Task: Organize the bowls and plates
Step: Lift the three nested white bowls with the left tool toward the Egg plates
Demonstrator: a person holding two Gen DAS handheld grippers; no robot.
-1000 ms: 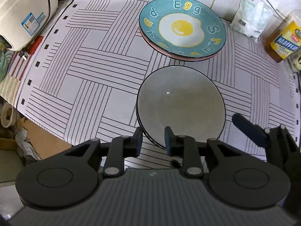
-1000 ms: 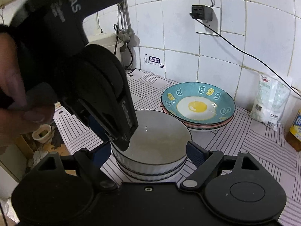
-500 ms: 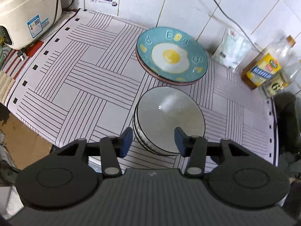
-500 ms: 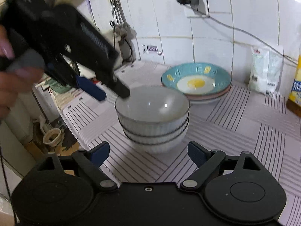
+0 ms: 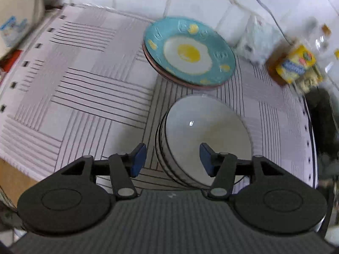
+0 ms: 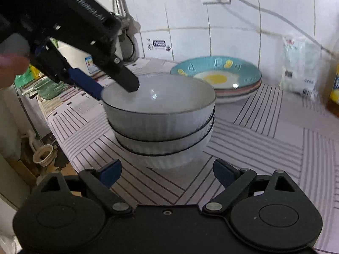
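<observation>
left claw [image 5: 172, 158] is spread wide, nothing pinched; it is held above the near-left rim of the stack of white ribbed ceramic bowls with dark rims [image 5: 203, 135], one blue pad outside the rim, one over the bowl mouth. in the right wrist view its tips are seen just over the far-left rim, contact cannot be confirmed. right claw [image 6: 167, 173] is also spread and empty, held low in front of the same stack, clear of it.

three bowls are nested, sitting level on the striped white mat covering the counter [image 5: 84, 89]. stack of round plates, the top one teal with a fried-egg print [image 5: 188, 53], is placed just behind the bowls, near but apart. like is grouped with like, so sorting is judged mostly done.

edges/room:
- near counter edge is close behind the bowl stack on the claw side; little margin for a drag toward the operator.
- wide open mat is available left of both stacks.
- right side is tighter: white plastic pouch [image 5: 256, 42] and yellow-labelled oil bottle [image 5: 296, 65] stand against the tiled wall.
- white appliance [image 5: 19, 17] occupies the far-left corner.
- motion blur is present, so fine gaps are not readable.
</observation>
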